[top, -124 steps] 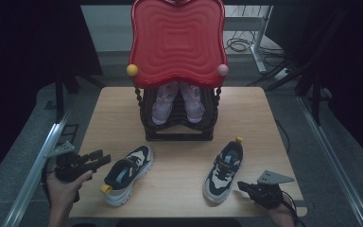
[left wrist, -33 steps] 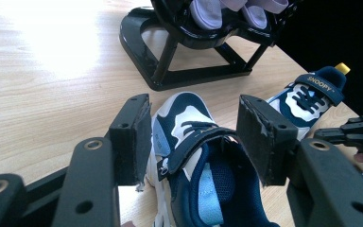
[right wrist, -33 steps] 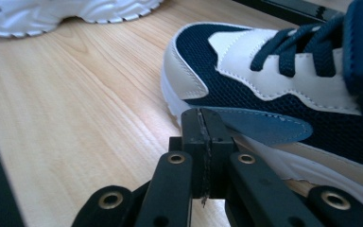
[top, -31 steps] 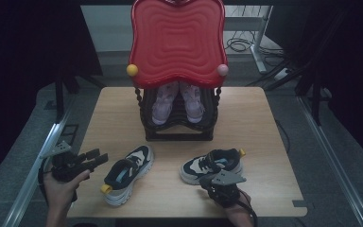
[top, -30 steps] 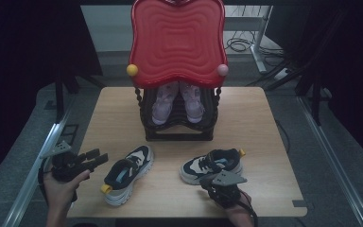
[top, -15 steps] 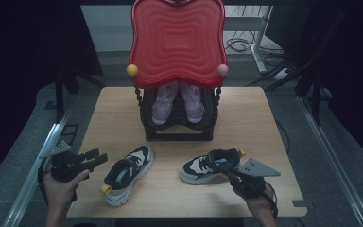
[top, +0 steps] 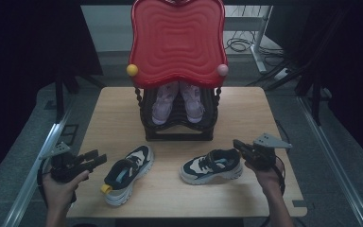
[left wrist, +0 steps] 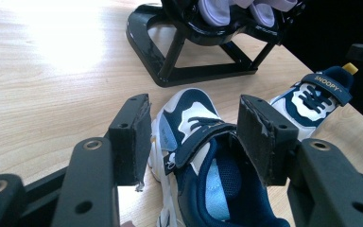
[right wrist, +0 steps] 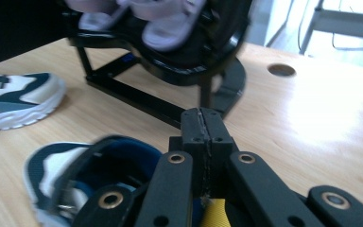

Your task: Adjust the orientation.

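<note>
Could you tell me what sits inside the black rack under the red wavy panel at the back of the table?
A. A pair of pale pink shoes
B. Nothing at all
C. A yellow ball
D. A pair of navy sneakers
A: the high view shows two pale pink shoes standing side by side in the black rack, while the two navy sneakers lie out on the table.

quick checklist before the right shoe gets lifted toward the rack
1. Right gripper shut on the right sneaker: ok, jaws closed at its yellow heel tab.
2. Left gripper open: ok, pads apart.
3. Left sneaker free: ok, flat on the table, ungripped.
4. Black rack has space: not ok, pink shoes sit in it.
5. Grip firm enough: cannot tell.
</note>
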`<action>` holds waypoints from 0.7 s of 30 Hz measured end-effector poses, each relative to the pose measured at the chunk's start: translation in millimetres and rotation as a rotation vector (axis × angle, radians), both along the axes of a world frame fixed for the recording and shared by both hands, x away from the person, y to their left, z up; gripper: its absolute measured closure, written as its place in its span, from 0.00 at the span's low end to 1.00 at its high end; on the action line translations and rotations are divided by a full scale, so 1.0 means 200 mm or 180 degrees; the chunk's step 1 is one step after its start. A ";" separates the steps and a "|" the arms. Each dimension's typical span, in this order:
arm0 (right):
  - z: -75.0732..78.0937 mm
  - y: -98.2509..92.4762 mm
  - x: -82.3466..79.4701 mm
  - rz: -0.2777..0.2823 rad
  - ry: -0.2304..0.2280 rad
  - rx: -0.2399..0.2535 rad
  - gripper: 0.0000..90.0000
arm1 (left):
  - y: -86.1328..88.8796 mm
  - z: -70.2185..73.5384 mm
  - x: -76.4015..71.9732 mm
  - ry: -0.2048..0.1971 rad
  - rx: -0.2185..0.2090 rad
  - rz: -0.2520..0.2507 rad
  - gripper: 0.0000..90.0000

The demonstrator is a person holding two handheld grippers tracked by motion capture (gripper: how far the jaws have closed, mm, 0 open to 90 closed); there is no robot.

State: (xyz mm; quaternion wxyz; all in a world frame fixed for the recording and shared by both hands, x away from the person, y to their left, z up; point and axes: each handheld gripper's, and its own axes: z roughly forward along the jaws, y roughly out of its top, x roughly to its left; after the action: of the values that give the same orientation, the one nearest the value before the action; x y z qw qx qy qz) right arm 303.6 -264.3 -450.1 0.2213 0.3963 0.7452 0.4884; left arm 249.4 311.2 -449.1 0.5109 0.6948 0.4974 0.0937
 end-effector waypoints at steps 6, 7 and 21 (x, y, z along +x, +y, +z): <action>-0.07 -0.12 0.06 -0.0077 0.0088 0.0030 1.00 | -0.02 -0.01 0.01 0.0019 0.0009 -0.0035 0.51; -0.09 -0.13 0.08 -0.0075 0.0125 0.0031 1.00 | -0.02 -0.01 0.01 0.0024 0.0012 -0.0039 0.51; -0.21 -0.13 0.17 0.0125 0.0353 -0.0038 1.00 | -0.03 -0.02 0.01 0.0043 0.0021 -0.0052 0.51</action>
State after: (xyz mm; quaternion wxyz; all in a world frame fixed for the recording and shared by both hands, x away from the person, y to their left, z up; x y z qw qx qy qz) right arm 338.0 -291.0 -493.0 0.1724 0.4068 0.7669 0.4654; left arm 251.7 304.8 -452.1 0.5060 0.7012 0.4949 0.0864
